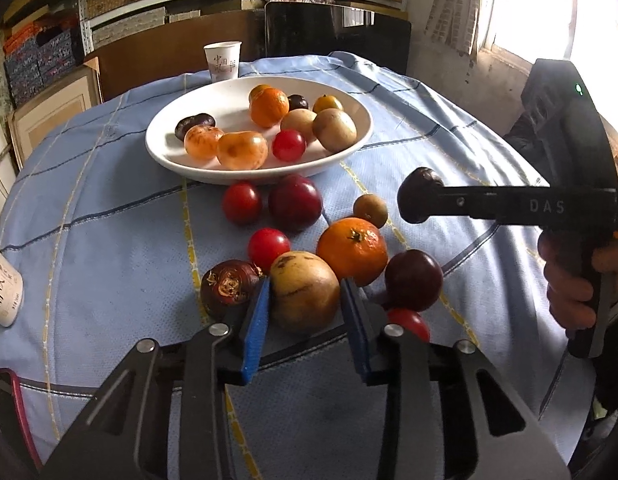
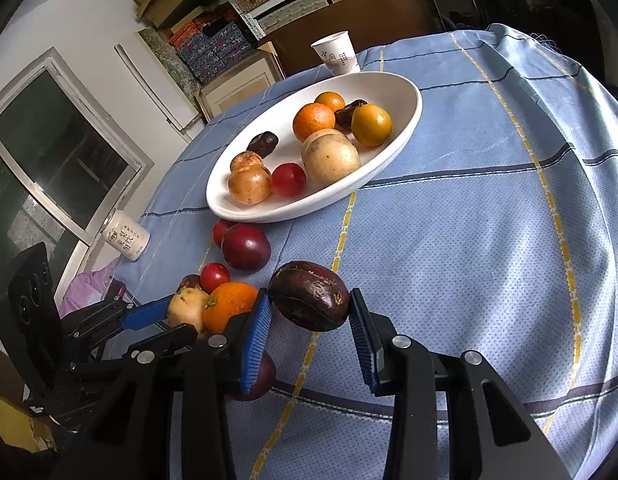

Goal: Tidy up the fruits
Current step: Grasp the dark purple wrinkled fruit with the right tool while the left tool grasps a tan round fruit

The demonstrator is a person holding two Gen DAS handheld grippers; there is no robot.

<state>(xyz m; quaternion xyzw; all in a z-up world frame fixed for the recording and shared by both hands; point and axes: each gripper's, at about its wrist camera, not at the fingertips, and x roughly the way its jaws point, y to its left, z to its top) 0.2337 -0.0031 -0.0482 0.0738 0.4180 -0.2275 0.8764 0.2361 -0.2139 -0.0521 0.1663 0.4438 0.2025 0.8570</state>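
Left gripper (image 1: 305, 300) is clamped on a round tan-brown fruit (image 1: 304, 291) sitting on the blue checked tablecloth (image 1: 109, 240); right gripper (image 2: 309, 312) pinches a dark brown wrinkled fruit (image 2: 309, 296) above it, near the white oval bowl (image 2: 389, 160).

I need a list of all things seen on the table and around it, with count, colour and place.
bowl: one, white, far middle of table, holds about nine fruits
paper cup: one, white, behind bowl
tablecloth: one, blue checked, covers table
loose fruits: about nine, red, orange, tan, dark, on cloth before bowl
can: one, white, left table edge
tan fruit: one, in left tool
dark fruit: one, in right tool
hand: one, holds right tool
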